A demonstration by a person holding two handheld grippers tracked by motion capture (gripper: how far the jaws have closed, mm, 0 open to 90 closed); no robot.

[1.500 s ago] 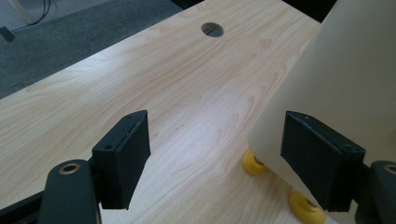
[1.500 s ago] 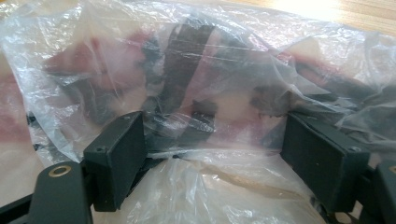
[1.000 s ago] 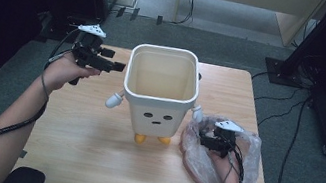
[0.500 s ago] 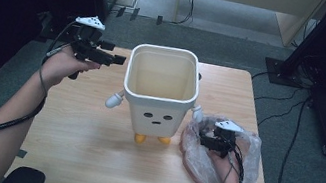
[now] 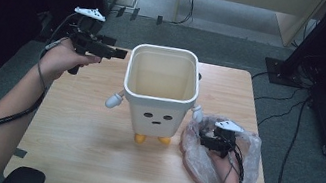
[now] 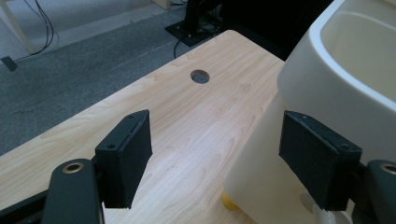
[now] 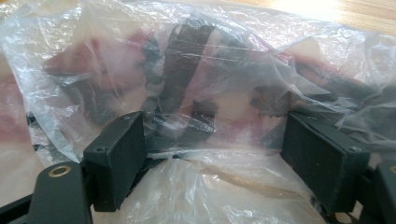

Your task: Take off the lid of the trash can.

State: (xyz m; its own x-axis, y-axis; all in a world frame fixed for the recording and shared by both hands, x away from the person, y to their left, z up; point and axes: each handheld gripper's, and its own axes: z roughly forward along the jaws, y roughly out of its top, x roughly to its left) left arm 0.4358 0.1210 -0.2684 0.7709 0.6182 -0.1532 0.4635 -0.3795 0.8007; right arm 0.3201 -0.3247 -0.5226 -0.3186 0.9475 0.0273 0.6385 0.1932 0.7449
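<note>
Barely begun. Clear bag (image 5: 218,157) lying crumpled at 4 o'clock of the empty bin (image 5: 161,88), not yet inside. Right gripper (image 5: 203,140) gaping over it; left gripper (image 5: 119,54) gaping too, at 10 o'clock.

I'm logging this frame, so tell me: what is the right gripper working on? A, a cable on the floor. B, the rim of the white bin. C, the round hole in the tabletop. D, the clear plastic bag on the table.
D: the right gripper sits open over the clear plastic bag, whose crinkled film lies between its jaws, beside the white bin.
</note>
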